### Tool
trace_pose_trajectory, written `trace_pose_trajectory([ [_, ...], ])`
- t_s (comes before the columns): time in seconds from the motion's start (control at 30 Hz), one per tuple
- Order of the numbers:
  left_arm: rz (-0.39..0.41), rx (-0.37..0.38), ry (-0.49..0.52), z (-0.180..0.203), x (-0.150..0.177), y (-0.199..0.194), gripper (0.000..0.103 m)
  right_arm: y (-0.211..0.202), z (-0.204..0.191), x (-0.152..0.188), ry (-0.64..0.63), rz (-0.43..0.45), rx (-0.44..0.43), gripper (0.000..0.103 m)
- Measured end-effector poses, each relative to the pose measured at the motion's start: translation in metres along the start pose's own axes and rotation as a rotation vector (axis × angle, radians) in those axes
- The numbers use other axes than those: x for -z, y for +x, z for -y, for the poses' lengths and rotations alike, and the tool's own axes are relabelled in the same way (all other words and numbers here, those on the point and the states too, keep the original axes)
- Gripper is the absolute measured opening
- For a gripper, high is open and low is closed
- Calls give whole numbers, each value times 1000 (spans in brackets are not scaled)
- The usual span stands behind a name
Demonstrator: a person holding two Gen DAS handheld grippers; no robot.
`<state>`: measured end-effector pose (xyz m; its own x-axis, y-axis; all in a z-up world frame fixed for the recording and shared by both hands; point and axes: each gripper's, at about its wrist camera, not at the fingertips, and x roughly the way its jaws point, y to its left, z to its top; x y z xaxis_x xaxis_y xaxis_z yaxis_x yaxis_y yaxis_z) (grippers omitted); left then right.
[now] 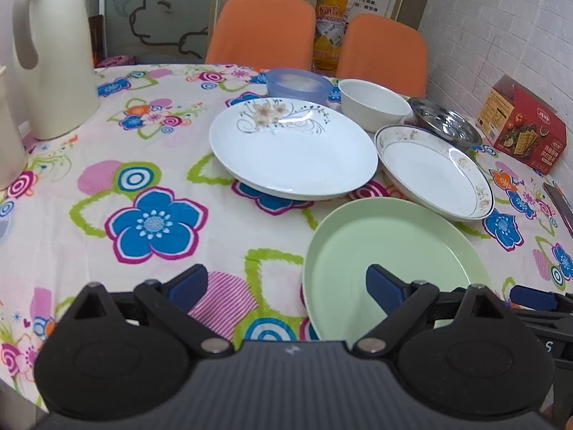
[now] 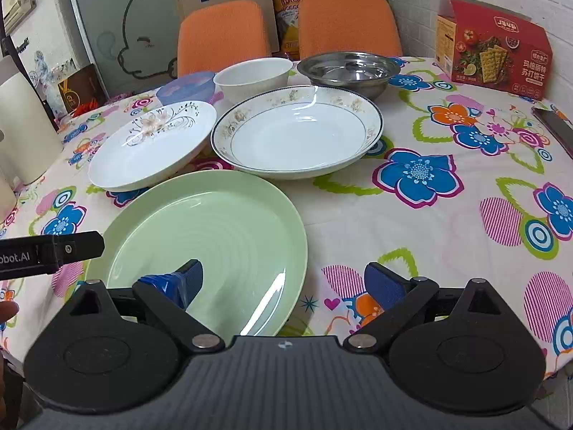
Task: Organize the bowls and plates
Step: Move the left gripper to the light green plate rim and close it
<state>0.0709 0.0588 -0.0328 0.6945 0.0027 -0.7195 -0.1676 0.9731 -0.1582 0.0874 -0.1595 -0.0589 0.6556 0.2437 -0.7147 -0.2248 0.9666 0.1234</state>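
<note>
With both grippers (image 1: 286, 286) (image 2: 283, 283) spread empty, the smooth pale-green round plate (image 2: 200, 229) could be pushed off the table edge.

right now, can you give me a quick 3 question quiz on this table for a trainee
1. True or false: the green plate lies nearer the grippers than the other dishes.
2. Which bowl is metal? A) the one beside the white bowl, near the red box B) the blue-tinted one C) the one on the green plate
3. Fill in: both the left gripper and the right gripper are ____, holding nothing.

Key: 1 true; 2 A, the steel bowl; 3 open.
</note>
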Motion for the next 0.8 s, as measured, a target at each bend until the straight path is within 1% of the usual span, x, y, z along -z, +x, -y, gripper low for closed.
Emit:
trace_pose_trajectory([
  [0.13, -40, 15, 21, 6, 0, 18, 91, 15, -5, -1, -42, -28, -3, 85],
  [0.23, -62, 13, 38, 10, 2, 28, 91, 18, -13, 1, -105, -10, 25, 85],
  [0.3, -58, 12, 47, 11, 3, 31, 91, 18, -13, 2, -111, 1, 4, 86],
  [0.33, -61, 10, 61, 12, 3, 32, 91, 18, -12, 4, -114, 15, -2, 86],
  [0.47, -58, -14, 123, 18, 7, 33, 91, 14, -6, 20, -159, 124, -37, 87],
  [0.5, -52, -11, 129, 19, 9, 32, 91, 13, -5, 20, -163, 125, -43, 87],
  [0.6, -52, 1, 137, 21, 9, 33, 91, 14, -10, 13, -175, 90, -38, 85],
  [0.63, -52, 8, 144, 22, 9, 33, 91, 15, -12, 12, -183, 78, -59, 85],
  [0.73, -47, 21, 157, 21, 10, 32, 90, 13, -17, 14, -226, 93, -74, 82],
  [0.8, -45, 27, 163, 20, 11, 31, 90, 14, -13, 16, -215, 98, -114, 83],
])
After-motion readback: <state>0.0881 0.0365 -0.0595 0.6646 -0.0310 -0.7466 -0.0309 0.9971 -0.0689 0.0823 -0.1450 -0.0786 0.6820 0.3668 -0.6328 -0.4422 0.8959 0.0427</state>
